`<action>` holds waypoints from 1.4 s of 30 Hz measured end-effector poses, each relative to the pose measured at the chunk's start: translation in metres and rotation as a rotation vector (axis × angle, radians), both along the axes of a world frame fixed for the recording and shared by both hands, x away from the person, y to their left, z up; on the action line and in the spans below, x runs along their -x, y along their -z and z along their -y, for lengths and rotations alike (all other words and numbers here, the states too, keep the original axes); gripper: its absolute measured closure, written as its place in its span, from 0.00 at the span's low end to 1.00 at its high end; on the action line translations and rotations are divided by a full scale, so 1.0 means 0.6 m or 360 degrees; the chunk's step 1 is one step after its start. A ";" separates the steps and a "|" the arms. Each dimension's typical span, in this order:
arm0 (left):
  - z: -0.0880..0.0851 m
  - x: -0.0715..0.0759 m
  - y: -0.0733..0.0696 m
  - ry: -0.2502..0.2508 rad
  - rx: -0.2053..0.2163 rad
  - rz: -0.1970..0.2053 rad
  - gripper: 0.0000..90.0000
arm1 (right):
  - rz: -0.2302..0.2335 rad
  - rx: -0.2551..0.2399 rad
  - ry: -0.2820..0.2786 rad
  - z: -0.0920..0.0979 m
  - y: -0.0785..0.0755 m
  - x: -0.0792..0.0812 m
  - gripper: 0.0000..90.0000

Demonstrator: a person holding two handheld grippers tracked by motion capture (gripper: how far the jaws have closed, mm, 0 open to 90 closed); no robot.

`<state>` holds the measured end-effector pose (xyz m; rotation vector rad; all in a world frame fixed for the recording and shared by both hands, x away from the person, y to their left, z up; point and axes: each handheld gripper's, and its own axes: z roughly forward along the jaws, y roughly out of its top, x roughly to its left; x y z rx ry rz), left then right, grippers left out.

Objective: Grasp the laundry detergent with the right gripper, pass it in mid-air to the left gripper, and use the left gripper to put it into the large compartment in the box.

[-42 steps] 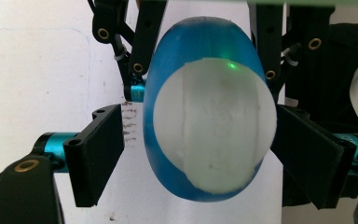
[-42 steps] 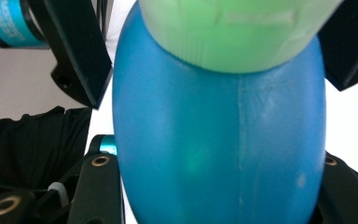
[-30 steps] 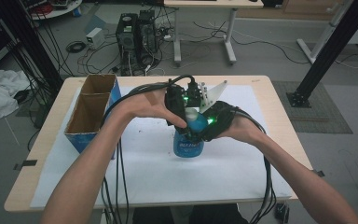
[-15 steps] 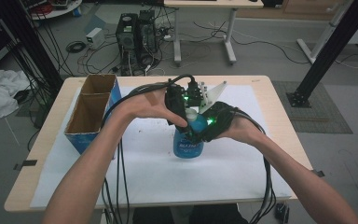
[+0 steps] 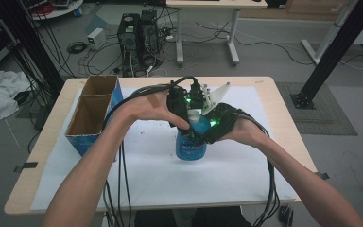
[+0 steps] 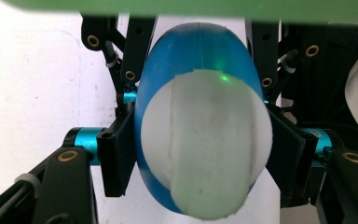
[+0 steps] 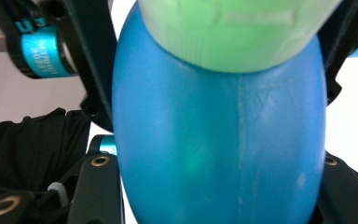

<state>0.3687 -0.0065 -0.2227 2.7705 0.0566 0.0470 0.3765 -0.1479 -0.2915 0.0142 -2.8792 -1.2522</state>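
One blue bottle [image 5: 190, 147] with white cap [image 6: 205, 149] stands mid-table, label unreadable, one two-bay box [image 5: 92, 112] at its 9 o'clock; left gripper [image 5: 182, 124], jaws just closing, pinches the cap, right gripper [image 5: 202, 137] clamps the body.

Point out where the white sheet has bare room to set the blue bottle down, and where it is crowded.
Bare sheet lies between the blue bottle and the table's near edge, and right of the right gripper. Crowded: the middle, where left gripper and right gripper clamp the bottle, and the left edge by the cardboard box.
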 end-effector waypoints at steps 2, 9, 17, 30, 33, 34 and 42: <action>0.000 -0.001 -0.001 0.0001 -0.0004 0.0000 0.42 | 0.0002 0.0002 0.0004 -0.001 0.000 0.001 0.51; 0.002 0.001 -0.001 -0.0002 -0.0010 0.0012 0.43 | -0.0004 -0.0008 0.0007 0.001 0.002 0.001 0.51; 0.002 0.001 -0.002 -0.0013 -0.0035 0.0011 0.43 | 0.0001 -0.0028 -0.0005 -0.001 0.004 0.000 0.50; 0.001 0.003 -0.003 -0.0022 -0.0017 0.0003 0.43 | -0.0015 -0.0026 0.0006 0.001 0.004 0.004 0.48; 0.000 0.003 -0.003 -0.0027 -0.0014 0.0007 0.43 | -0.0028 -0.0036 0.0006 0.002 0.003 0.003 0.47; -0.001 0.002 -0.002 -0.0026 -0.0033 0.0025 0.43 | -0.0040 -0.0050 0.0017 0.003 0.002 0.003 0.46; -0.002 0.005 -0.001 -0.0028 -0.0024 0.0009 0.43 | -0.0019 -0.0025 0.0044 0.007 0.007 0.000 0.39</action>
